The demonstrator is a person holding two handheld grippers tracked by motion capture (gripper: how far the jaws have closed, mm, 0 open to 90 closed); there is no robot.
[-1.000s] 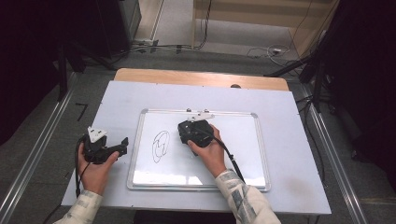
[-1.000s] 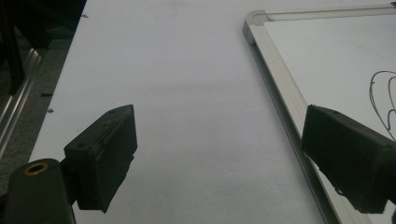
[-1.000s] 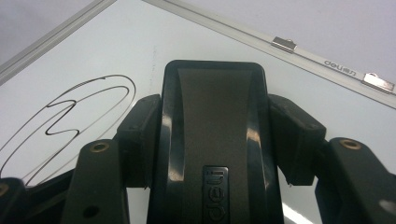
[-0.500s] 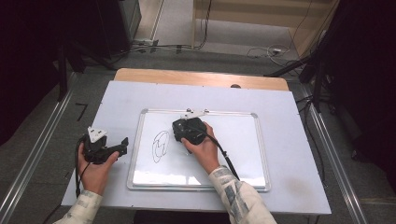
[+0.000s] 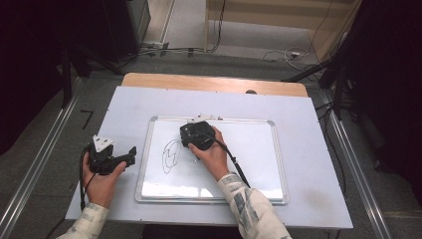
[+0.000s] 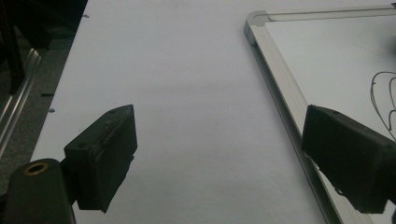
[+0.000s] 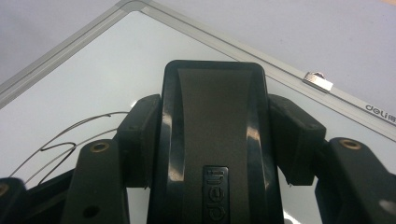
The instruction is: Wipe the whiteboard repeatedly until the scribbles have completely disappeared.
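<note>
Right gripper: jaws clamped on black eraser over whiteboard.
Left gripper: jaws apart, nothing between, beside board.

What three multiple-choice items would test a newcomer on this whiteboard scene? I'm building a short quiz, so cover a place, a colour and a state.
1. Where does the left gripper sit?
A. On the table, left of the whiteboard
B. On the whiteboard's middle
C. Beyond the board's far edge

2. What colour is the eraser in the right gripper?
A. Yellow
B. Black
C. Red

3. How do the left gripper's jaws stand?
A. Shut on a pen
B. Shut on the board's frame
C. Open, with nothing between them

Answers:
1 A: the high view shows it on the pale table beside the board's left frame.
2 B: the right gripper view shows a glossy black block clamped between the jaws.
3 C: the left gripper view shows the jaws wide apart over bare table.
</note>
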